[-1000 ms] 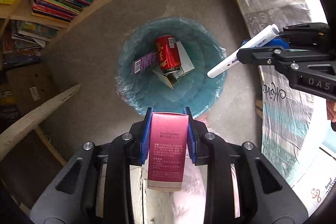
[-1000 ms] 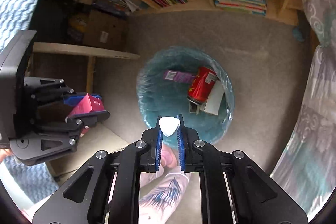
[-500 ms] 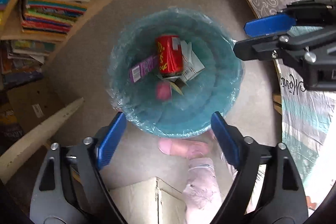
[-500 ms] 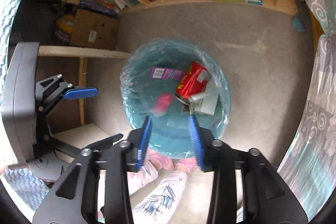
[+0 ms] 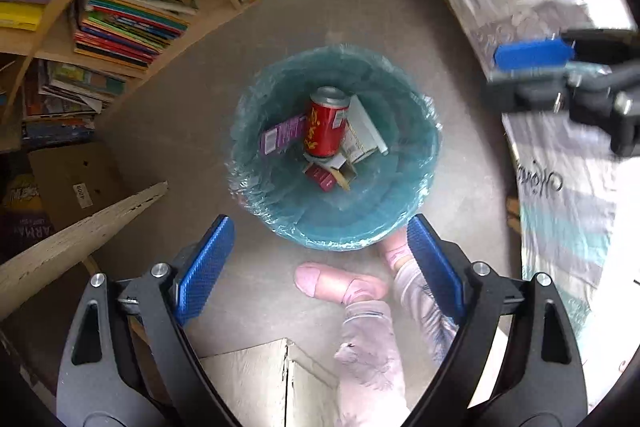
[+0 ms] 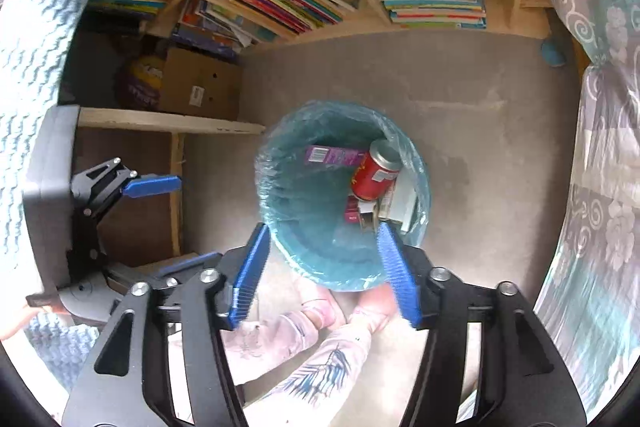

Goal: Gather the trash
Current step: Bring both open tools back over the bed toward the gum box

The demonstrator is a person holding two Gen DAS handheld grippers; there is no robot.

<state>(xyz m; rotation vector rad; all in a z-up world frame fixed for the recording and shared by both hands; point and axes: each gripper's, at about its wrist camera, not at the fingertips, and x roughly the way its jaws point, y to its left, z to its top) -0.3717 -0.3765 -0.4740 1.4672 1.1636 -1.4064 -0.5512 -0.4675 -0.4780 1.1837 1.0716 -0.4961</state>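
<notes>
Both grippers empty above the lined teal bin (image 5: 416, 195): left gripper (image 5: 320, 259) wide, right gripper (image 6: 324, 267) still opening, trash incl. red can (image 5: 326, 127) at bin bottom, bare floor (image 5: 176, 123) all round its rim.

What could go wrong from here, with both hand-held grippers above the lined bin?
1. The thin liner looks loosely draped over the bin rim; more drops could pull it inside.
2. The person's feet sit right against the bin, so a step might tip it and spill the red can and cartons.
3. The right hand-held gripper, jaws opening and empty, hangs near the rim and could catch the liner.
</notes>
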